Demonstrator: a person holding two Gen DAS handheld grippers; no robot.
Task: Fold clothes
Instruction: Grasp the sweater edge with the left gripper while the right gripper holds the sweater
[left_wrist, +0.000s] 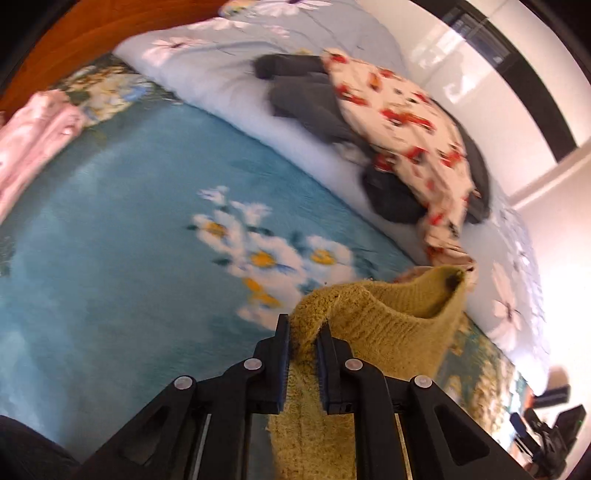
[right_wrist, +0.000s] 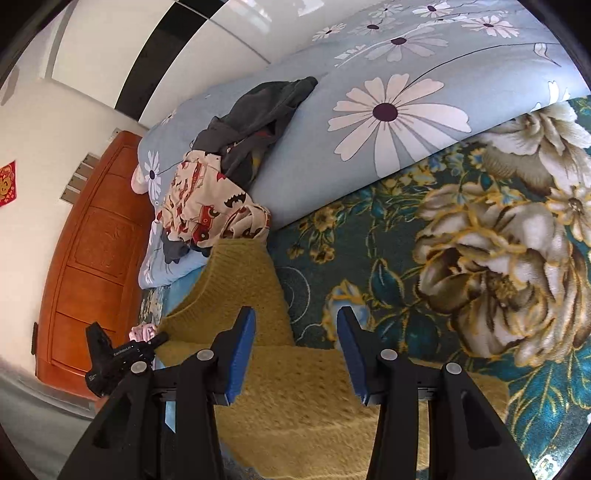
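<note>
Pinched between the narrow jaws of the left gripper (left_wrist: 303, 332), an edge of the yellow knit sweater (right_wrist: 295, 398) lifts off the floral blanket (right_wrist: 498, 258), while the right gripper (right_wrist: 295, 317) hovers wide open over its flat part. Judging by this, folding is only mid-way, and the patterned garment (left_wrist: 413, 147) and grey garment (left_wrist: 310, 103) wait unfolded on the quilt (left_wrist: 207, 74).

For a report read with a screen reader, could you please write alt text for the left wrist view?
The left tool is shut on a raised fold of the mustard-yellow knitted sweater, above a teal fleece blanket with white daisies. Behind, a cream garment with red prints lies over dark grey clothes on a pale blue floral duvet.
</note>
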